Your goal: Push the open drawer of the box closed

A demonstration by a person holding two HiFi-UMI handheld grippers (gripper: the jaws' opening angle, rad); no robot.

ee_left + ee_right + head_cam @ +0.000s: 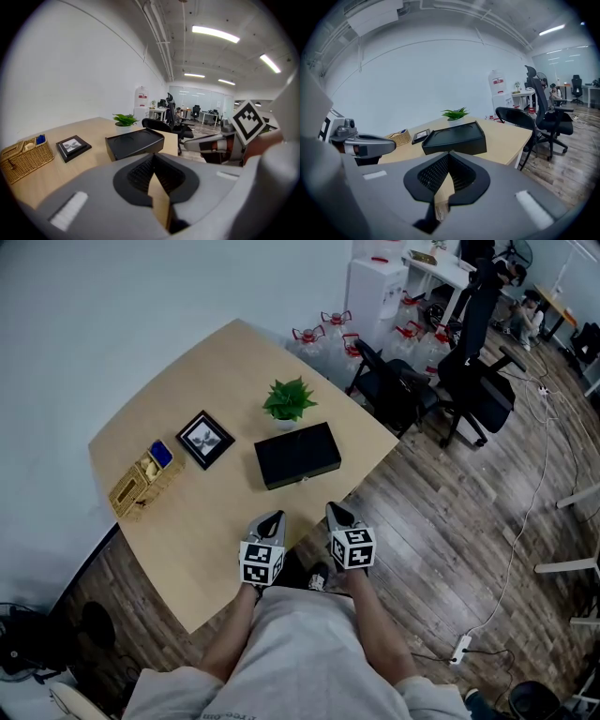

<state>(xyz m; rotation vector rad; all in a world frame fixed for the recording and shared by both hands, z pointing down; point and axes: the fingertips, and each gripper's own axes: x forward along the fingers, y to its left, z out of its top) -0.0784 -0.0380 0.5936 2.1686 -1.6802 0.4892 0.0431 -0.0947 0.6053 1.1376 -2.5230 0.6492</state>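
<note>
Light wooden table against white wall, black box near its right edge, office chairs beyond, plank floor open rightward, left gripper and right gripper over near edge, jaws together, empty.

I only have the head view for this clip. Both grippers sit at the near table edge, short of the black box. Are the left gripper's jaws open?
Observer: No. In its own view the left gripper has its jaws together, with nothing between them.
Operator: And the right one?
Observer: Likewise. The right gripper shows its jaws together and empty in the right gripper view.
Operator: Is a drawer sticking out of the box?
Observer: In the right gripper view the black box shows a flush near face, with nothing protruding there. I cannot see its far sides.
</note>
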